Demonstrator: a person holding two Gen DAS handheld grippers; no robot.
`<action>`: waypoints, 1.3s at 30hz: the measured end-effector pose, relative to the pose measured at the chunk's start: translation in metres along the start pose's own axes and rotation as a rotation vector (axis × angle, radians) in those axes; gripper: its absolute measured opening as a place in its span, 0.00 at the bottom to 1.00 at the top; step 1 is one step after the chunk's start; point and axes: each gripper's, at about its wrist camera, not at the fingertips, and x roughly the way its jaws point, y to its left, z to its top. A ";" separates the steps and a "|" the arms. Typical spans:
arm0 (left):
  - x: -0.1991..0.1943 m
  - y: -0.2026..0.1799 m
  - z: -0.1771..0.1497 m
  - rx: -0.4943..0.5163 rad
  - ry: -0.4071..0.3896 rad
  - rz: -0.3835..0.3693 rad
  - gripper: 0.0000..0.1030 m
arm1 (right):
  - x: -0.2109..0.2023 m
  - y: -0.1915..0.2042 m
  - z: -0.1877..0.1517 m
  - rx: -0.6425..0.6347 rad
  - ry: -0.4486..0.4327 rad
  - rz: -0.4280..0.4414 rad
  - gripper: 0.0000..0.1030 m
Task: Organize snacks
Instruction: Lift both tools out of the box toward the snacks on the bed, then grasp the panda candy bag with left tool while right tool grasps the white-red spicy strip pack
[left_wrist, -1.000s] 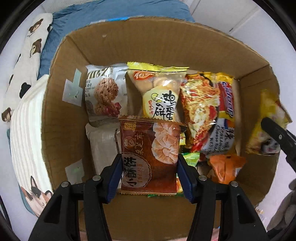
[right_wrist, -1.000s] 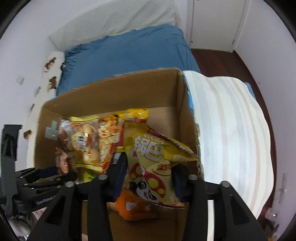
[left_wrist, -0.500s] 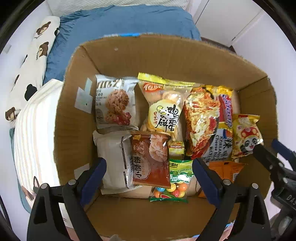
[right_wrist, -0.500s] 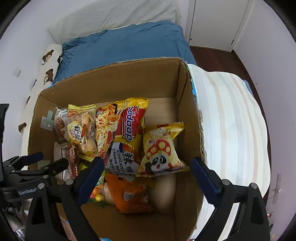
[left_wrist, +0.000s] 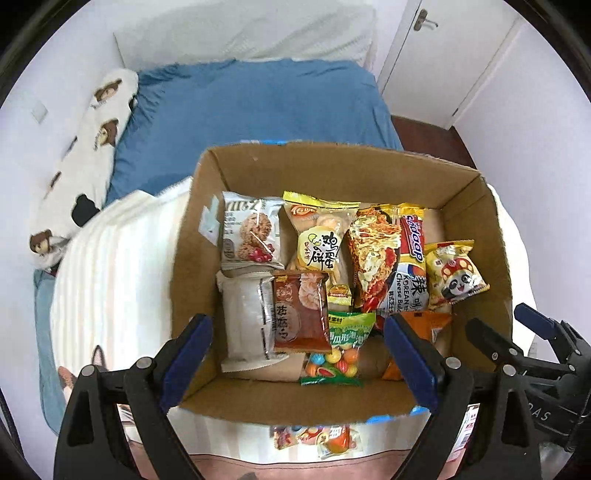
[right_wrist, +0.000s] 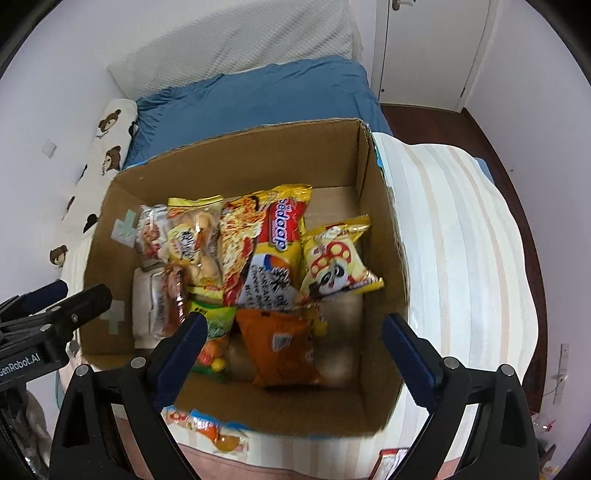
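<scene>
Both grippers hang above the cardboard box (left_wrist: 476, 206) with their blue-padded jaws spread wide and nothing between the pads. The left gripper (left_wrist: 301, 360) has just been opening, and the brown biscuit packet (left_wrist: 301, 312) below it lies free in the box, near its left side. The right gripper (right_wrist: 291, 354) has just been opening too; the yellow panda-print bag (right_wrist: 336, 262) lies loose against the box's right wall, apart from the pads. The box is plain corrugated card with raw-cut edges, standing on a ribbed, pale striped blanket (right_wrist: 461, 240). Inside, glossy crinkled wrappers overlap: a white oat-cookie pack (left_wrist: 251, 236) at far left, a yellow pastry bag (left_wrist: 321, 243), a red-and-yellow noodle packet (left_wrist: 388, 258), a matte white pouch (left_wrist: 243, 321), a clear bag of coloured candies (left_wrist: 336, 347) and an orange pouch (right_wrist: 284, 347) half buried under the noodles. A few packets (left_wrist: 317, 439) lying outside the near wall are cut off by the box edge and blurred, so their kind is unclear.
</scene>
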 end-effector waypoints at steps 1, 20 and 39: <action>-0.005 0.001 -0.004 0.000 -0.011 0.005 0.92 | -0.004 0.001 -0.003 -0.001 -0.006 0.005 0.95; -0.116 0.006 -0.098 -0.017 -0.247 -0.001 0.92 | -0.113 0.029 -0.087 -0.036 -0.227 0.062 0.95; -0.010 0.043 -0.165 -0.157 -0.008 0.074 0.92 | 0.043 0.008 -0.154 0.204 0.059 0.382 0.63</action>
